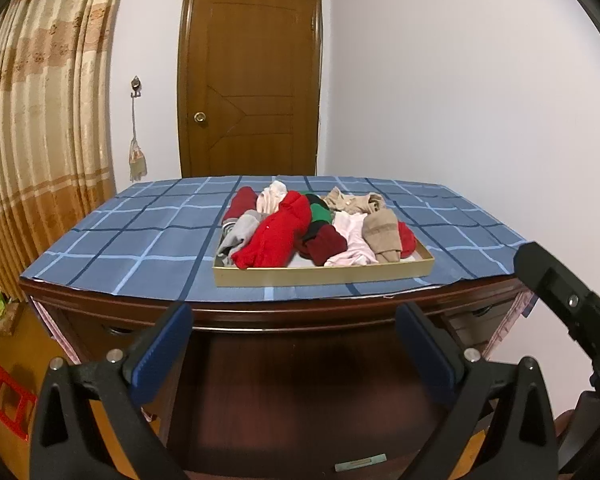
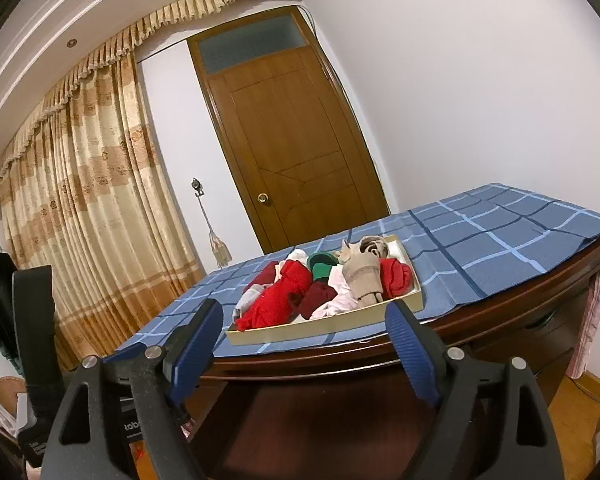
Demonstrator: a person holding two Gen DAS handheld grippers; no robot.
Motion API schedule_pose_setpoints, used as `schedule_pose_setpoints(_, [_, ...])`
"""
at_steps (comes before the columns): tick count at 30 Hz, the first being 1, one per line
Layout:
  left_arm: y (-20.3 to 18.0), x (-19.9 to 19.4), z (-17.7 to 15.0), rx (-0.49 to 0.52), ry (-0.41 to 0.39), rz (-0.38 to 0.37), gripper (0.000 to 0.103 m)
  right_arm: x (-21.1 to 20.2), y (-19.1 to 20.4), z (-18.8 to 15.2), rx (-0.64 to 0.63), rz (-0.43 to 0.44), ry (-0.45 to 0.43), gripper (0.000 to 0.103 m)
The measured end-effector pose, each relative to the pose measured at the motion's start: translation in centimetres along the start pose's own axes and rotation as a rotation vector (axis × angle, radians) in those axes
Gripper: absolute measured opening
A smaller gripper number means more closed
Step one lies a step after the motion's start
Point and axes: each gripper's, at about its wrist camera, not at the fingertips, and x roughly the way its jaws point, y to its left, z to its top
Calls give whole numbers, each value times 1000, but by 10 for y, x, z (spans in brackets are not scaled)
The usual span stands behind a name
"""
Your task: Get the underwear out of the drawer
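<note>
Both grippers are off the table, short of its near edge, nothing between their fingers. Left gripper (image 1: 294, 336) has its blue-padded fingers spread wide, empty, aimed at the front edge of the wooden table (image 1: 260, 316). Right gripper (image 2: 304, 340) also has fingers wide apart and empty, pointing at the table from its near right side; part of it shows as a black piece at the right edge of the left wrist view. The shallow tan drawer (image 1: 324, 274) sits on top of the blue checked tablecloth (image 1: 140, 236), near the front edge of the table, a bit right of centre in the left view. Underwear pile (image 1: 300, 228) is still in the drawer, heaped above its rim: bright red piece toward the front left, grey one at the left end, dark red and green in the middle, pale pink and beige toward the right, another red at the right end. Neither gripper touches drawer or clothes. Behind the table is a brown door (image 1: 252, 80), with striped curtains (image 1: 40, 120) on the left.
</note>
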Motion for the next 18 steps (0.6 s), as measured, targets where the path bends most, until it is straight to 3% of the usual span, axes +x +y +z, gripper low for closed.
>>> schedule_pose_setpoints(18, [3, -8, -2, 5, -19, 28, 103, -1, 3, -1, -7, 11, -6, 85])
